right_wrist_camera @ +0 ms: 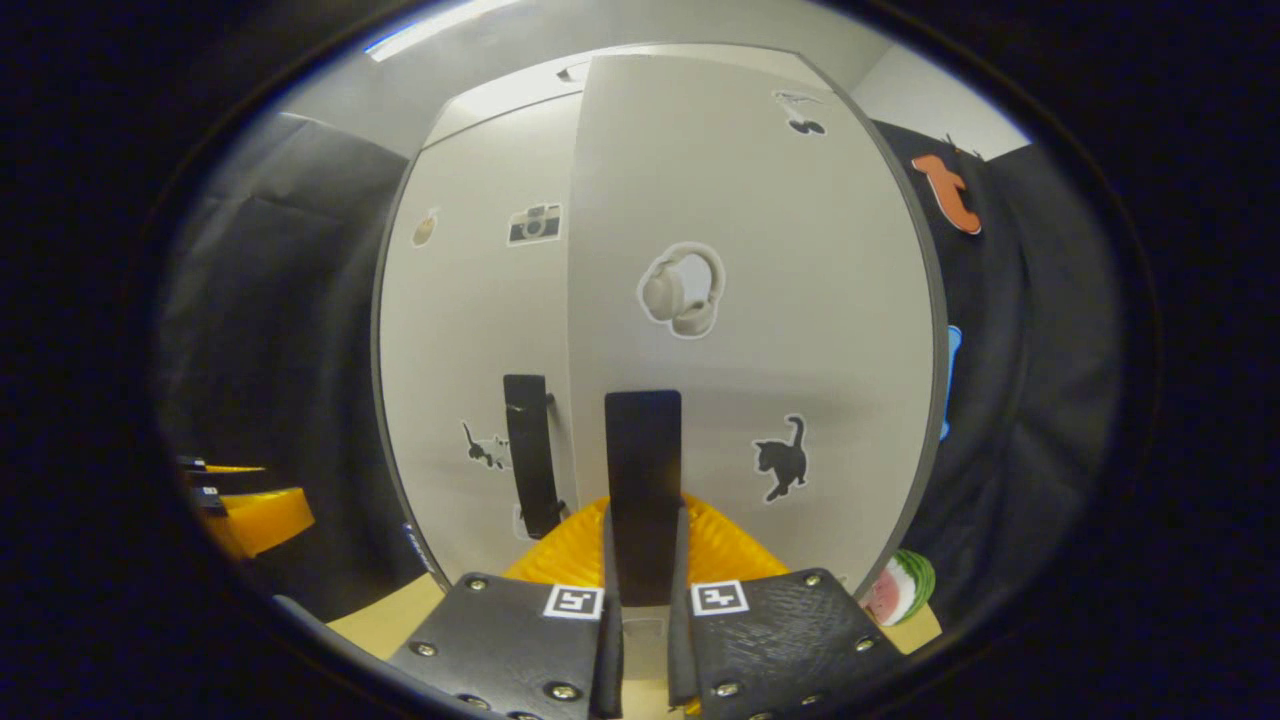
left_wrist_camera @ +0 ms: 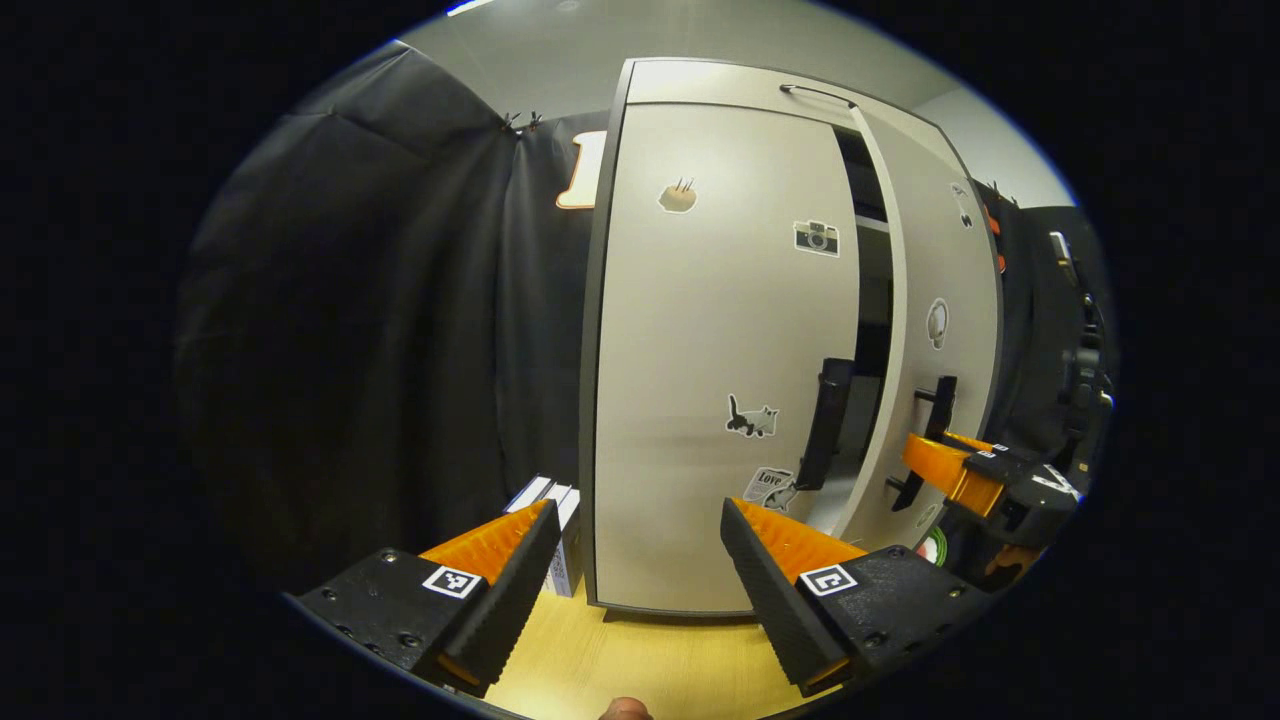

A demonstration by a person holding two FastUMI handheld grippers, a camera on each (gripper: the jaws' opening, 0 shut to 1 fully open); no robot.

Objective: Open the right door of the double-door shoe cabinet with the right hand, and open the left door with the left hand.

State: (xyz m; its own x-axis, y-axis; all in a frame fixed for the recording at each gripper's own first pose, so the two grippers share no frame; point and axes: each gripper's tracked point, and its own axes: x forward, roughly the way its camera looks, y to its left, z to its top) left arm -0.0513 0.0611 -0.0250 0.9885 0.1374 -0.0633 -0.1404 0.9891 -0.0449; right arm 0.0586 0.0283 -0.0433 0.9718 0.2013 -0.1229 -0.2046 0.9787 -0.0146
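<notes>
Right gripper view: right hand-held gripper clamping right door handle, right door standing ajar from left door. Left hand-held gripper hanging apart, empty, near left door handle. Judged: swinging right door wide; then reaching left handle.

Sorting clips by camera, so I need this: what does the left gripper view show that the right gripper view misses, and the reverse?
Left gripper view: the dark gap behind the ajar right door and a boxed item beside the cabinet.

Right gripper view: the right gripper shut on the right door's black bar handle, plus a white headphones sticker.

Both: the grey double-door shoe cabinet, the left door's black bar handle and the camera sticker.
</notes>
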